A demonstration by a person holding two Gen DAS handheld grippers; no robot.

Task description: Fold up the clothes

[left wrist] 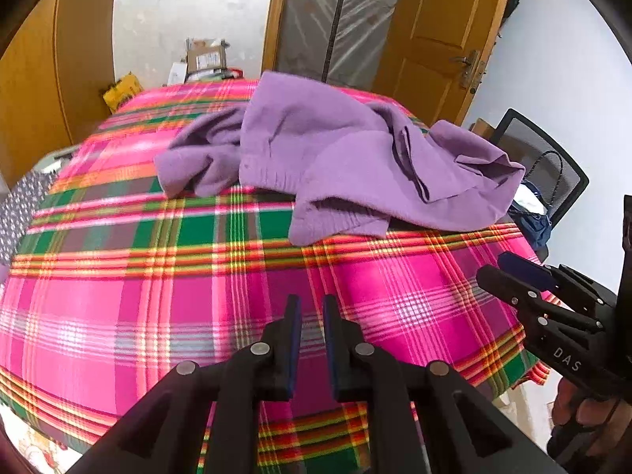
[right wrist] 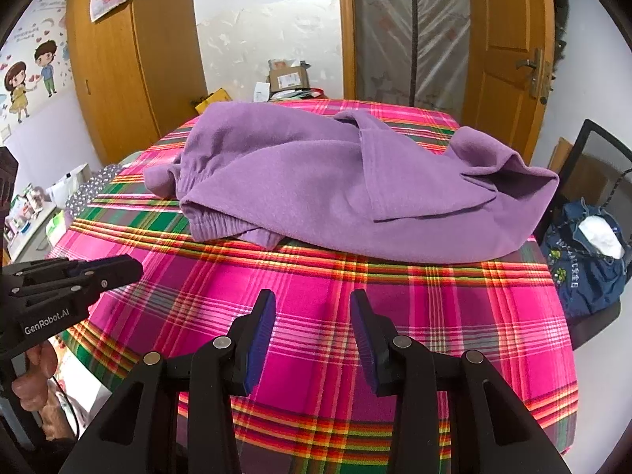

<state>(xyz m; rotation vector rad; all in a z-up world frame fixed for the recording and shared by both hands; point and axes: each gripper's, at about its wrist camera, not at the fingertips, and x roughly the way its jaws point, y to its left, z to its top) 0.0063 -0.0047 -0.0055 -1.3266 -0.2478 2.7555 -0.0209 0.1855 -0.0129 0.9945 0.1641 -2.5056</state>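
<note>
A purple fleece garment [left wrist: 335, 158] [right wrist: 316, 181] lies crumpled and partly doubled over on the far half of a table under a pink, green and orange plaid cloth [left wrist: 158, 276] [right wrist: 434, 316]. Its ribbed hems face me. My left gripper [left wrist: 311, 304] hovers over the bare near part of the cloth, short of the garment, with a narrow gap between its jaws and nothing in it. My right gripper [right wrist: 313, 296] is held beside it, jaws wide apart and empty. Each gripper shows in the other's view, the right one [left wrist: 491, 264] and the left one [right wrist: 134, 266], each with a hand under it.
A mesh-backed chair [left wrist: 545, 158] with a blue bag [right wrist: 584, 264] stands right of the table. Behind are a wooden door [right wrist: 509, 59], a plastic-covered opening, cardboard boxes [right wrist: 288, 77] and a wooden wardrobe [right wrist: 114, 59]. Shelves with small items are at the left.
</note>
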